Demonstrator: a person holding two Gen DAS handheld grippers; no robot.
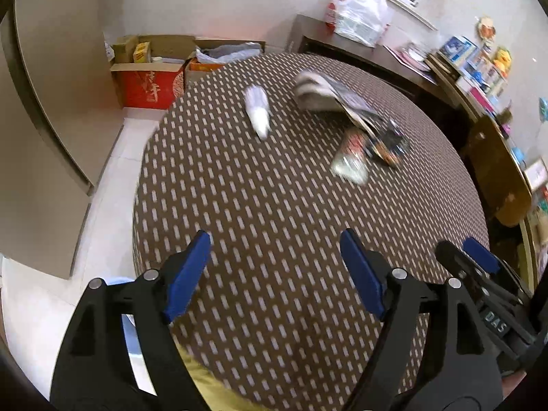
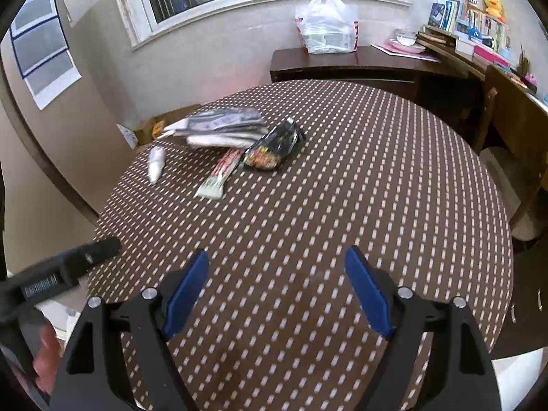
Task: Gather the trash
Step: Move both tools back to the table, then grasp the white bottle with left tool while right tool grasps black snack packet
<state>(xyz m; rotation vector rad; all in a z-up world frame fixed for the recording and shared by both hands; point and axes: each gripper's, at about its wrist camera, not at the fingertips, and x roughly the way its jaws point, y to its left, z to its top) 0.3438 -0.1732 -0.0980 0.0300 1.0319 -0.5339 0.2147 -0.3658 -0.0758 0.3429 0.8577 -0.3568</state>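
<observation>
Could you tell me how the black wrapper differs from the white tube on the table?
The black wrapper is dark, wide and crinkled; the white tube is pale, narrow and smooth. The wrapper touches the folded papers; the tube lies apart, near the table's edge. Both lie flat, untouched.

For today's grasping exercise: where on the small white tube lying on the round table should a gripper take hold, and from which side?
Grip the white tube across its middle, coming from above with the jaws spanning its narrow width. It lies flat on the table, apart from the other wrappers, so both long sides look free. The open left gripper seems nearer.
</observation>
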